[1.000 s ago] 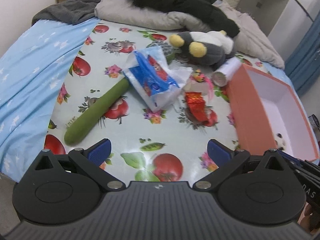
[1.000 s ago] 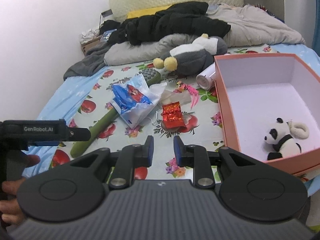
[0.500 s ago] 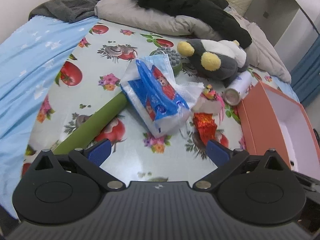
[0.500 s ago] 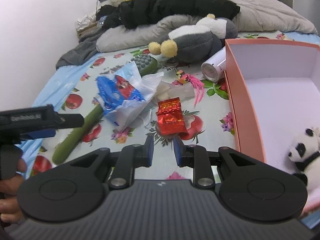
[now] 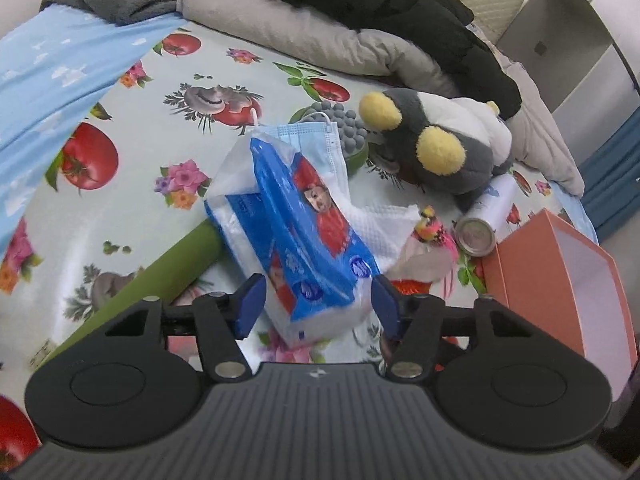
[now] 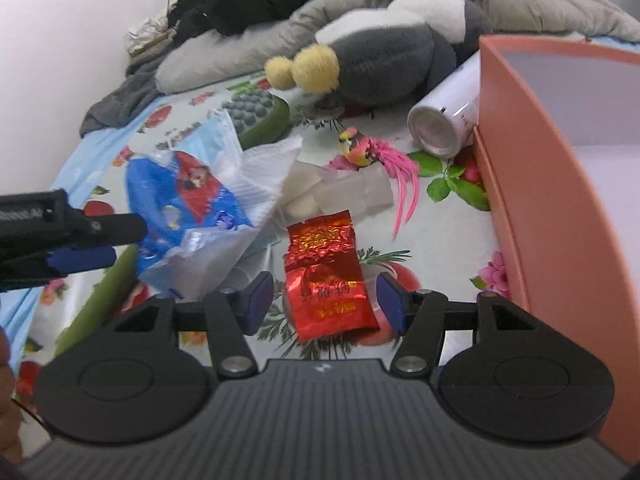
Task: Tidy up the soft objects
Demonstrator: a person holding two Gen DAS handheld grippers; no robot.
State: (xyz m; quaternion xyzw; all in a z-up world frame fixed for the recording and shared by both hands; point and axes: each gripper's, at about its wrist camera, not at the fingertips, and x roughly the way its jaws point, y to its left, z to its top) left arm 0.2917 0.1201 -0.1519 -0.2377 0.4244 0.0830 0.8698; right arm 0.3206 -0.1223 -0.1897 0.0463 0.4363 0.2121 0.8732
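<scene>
the left gripper [image 5: 316, 304] hangs over the blue and white plastic pack of tissues [image 5: 296, 232], which lies on the fruit-printed plastic cloth [image 5: 132, 152] covering the bed. its jaws have just been closing and now stand about half open, one blue pad on each side of the pack's near end; the right pad looks to be at the wrapper's edge, the left pad stands a little apart, so no firm squeeze shows. the pack rests across a long green foam roller [image 5: 168, 268] and partly on a light blue face mask [image 5: 316, 140].

the right gripper [image 6: 324, 300] sits low over the crinkled red foil packet [image 6: 326, 276] on the same cloth. its jaws have just been opening and are about half open, with the packet between the pads and gaps on both sides, so nothing is held. seen from the right wrist, the left gripper's dark fingers [image 6: 80, 260] reach in at the left edge beside the tissue pack.

behind the packet lie a small pink feathered toy bird [image 6: 376, 156], a white cylindrical can on its side [image 6: 444, 120] touching the salmon-pink cardboard box [image 6: 520, 152], and a grey and white plush animal with yellow pompom feet [image 6: 384, 60].
</scene>
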